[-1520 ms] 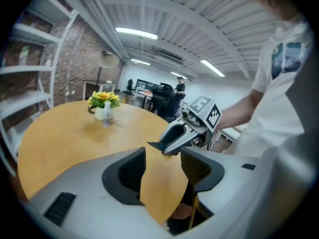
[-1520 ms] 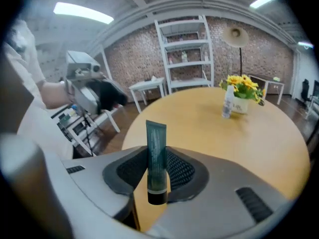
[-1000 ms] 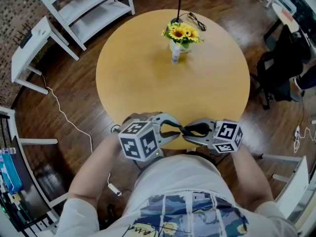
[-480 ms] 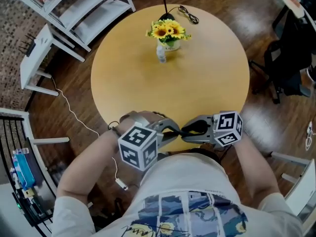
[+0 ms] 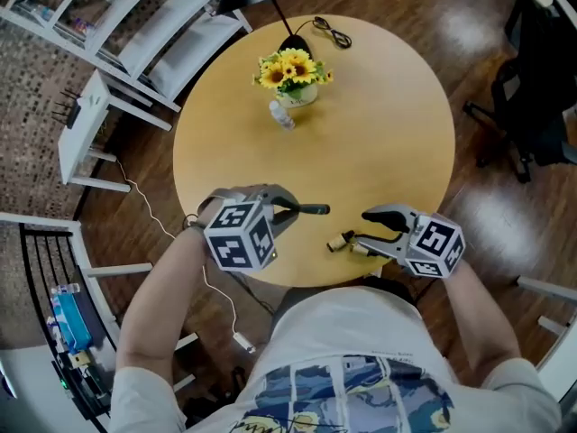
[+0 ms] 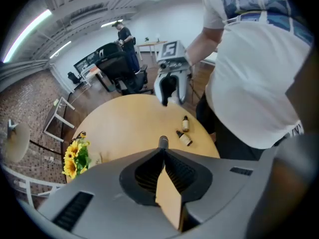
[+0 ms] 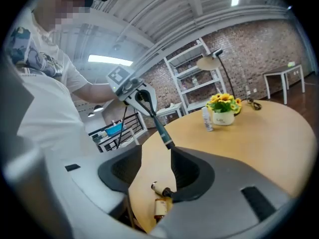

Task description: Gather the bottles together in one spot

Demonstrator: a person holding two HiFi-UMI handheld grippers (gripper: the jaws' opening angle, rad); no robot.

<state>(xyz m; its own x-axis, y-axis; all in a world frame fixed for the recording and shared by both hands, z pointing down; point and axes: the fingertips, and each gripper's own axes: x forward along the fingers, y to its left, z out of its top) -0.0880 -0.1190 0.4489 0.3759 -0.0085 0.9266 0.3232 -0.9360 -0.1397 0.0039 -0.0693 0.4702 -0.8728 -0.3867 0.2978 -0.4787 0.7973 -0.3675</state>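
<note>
Our right gripper [image 5: 361, 231], jaws just opening and gripping nothing, has two small bottles [image 6: 185, 139] lying at its fingertips. Our left gripper [image 5: 322, 210] is closed and empty, those bottles just beyond its tips.
</note>
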